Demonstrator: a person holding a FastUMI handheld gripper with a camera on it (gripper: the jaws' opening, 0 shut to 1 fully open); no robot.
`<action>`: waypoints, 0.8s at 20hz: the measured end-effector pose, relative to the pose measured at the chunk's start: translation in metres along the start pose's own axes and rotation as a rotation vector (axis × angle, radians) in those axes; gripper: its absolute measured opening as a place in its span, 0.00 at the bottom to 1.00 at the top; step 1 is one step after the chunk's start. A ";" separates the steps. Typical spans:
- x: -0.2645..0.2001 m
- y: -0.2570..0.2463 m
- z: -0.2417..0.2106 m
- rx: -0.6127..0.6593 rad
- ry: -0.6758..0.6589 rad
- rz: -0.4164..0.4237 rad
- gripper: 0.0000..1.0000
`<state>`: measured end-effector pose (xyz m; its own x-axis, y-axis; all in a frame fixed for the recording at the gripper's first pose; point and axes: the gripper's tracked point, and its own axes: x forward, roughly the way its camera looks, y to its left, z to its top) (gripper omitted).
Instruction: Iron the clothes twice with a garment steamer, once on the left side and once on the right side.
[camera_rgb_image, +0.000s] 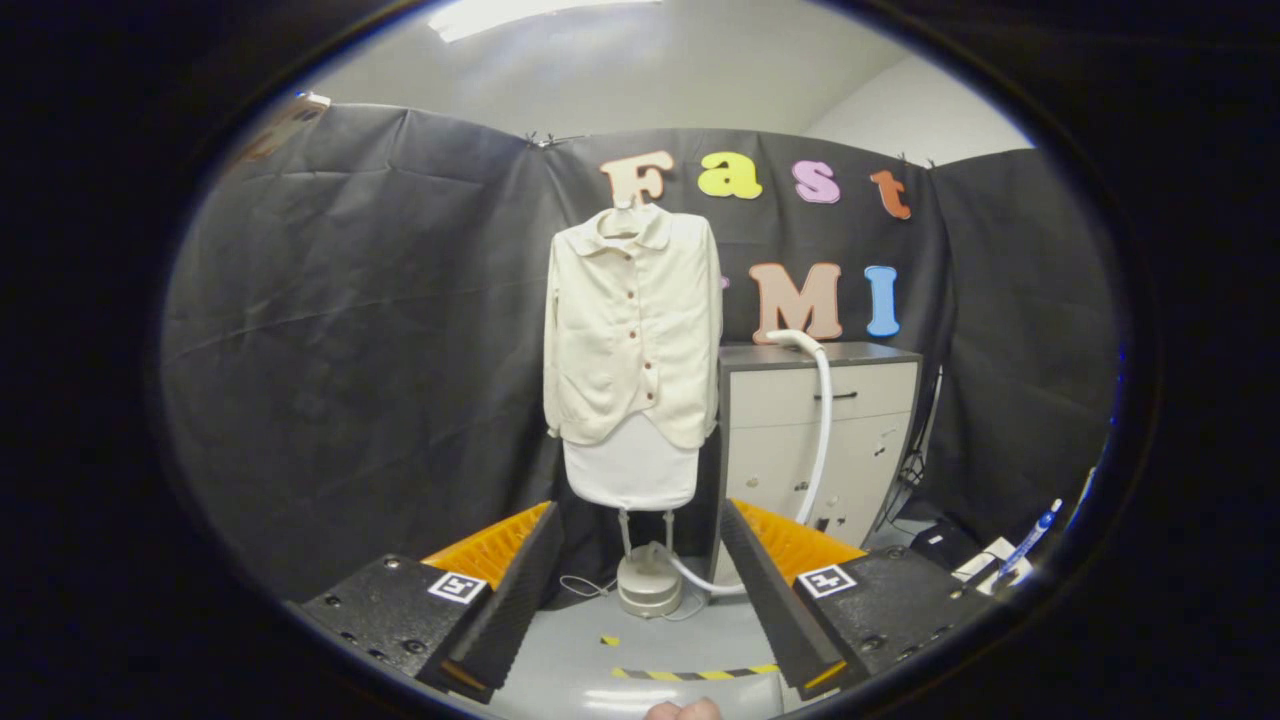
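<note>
Fingers (515, 590) of the gripper (640, 590) were held wide apart, pinching nothing, with the cream shirt (632, 330) hung well beyond them.

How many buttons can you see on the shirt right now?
4 on the cream shirt, down its front placket: near 629,250, 632,293, 637,333 and 649,369. More may be hidden lower or under the collar. The open gripper holds nothing; the shirt hangs beyond its fingers.

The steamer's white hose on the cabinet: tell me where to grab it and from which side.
Probably grip the curved top end of the hose lying on the cabinet, coming from the front: there it arches clear of the cabinet top. The steamer head itself cannot be made out. The gripper is open and holds nothing; the shirt hangs beyond its fingers.
</note>
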<state>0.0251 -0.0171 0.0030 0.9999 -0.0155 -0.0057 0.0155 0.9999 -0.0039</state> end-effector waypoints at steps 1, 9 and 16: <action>0.002 -0.005 0.003 0.002 -0.006 -0.003 0.97; 0.029 -0.047 0.011 0.001 -0.007 0.017 0.97; 0.066 -0.099 0.018 0.016 0.000 0.048 0.97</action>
<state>0.0901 -0.1173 0.0206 0.9995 0.0324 -0.0057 -0.0324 0.9994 0.0119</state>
